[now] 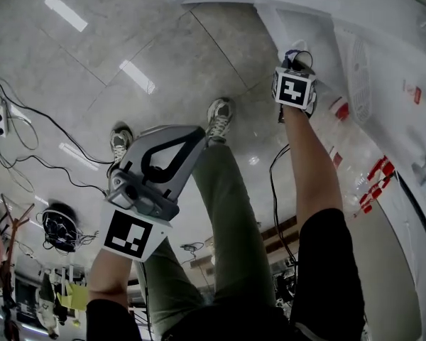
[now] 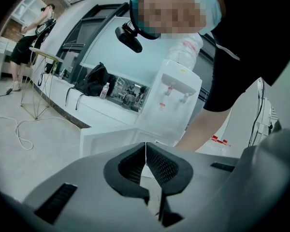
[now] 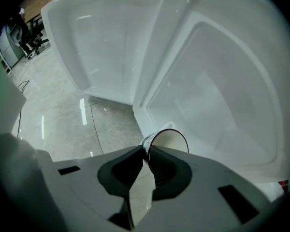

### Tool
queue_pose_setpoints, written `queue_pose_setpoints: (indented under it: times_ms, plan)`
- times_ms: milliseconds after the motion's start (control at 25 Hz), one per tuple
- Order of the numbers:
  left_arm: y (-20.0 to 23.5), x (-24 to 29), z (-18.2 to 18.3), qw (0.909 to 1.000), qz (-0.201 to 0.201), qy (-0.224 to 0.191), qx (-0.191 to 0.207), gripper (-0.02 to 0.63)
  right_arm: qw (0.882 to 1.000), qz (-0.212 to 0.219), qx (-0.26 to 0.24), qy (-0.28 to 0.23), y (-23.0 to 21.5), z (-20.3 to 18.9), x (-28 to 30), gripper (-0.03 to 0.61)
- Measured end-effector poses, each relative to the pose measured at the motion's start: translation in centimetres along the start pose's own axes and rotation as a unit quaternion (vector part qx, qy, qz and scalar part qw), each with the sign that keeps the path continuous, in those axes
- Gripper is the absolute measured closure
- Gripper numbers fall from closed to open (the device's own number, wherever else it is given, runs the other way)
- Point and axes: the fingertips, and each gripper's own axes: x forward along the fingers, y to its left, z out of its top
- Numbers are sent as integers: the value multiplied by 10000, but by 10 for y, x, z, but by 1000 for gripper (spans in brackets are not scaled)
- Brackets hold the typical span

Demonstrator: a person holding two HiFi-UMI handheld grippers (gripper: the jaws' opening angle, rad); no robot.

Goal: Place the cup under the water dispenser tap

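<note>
- Left gripper (image 2: 145,148): jaws pressed together, nothing between them. Held low over the tiled floor (image 1: 163,48), beside the person's leg.
- Right gripper (image 3: 146,151): jaws pinching the rim of the cup (image 3: 171,140).
- Cup: tipped sideways, mouth toward the gripper camera, sticking out past the jaw tips, close to a white panel (image 3: 222,91). Can't tell which part of the unit that is.
- Water dispenser (image 2: 171,105): white, bottle (image 2: 186,45) on top, taps (image 2: 170,89) in the front recess.

Black short sleeves (image 1: 326,261), olive-green trousers (image 1: 227,204), grey trainers (image 1: 219,116). Left gripper (image 2: 145,149) and right gripper (image 3: 146,153) grey; black ribbed pads (image 2: 162,166); black-and-white marker cubes (image 1: 293,91).
</note>
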Motion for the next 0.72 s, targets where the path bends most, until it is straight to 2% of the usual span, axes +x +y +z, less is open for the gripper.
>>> queue_pose_setpoints:
  times_ms: [400,720]
  plan:
    - [-21,-63,62,9989,-212,32,409,593,9982,342,473,-161,34,-17,-100,511]
    - [-56,-88,104,9951,-622,68,766,593,9956,705,-73,-620,41,-28,-189,512]
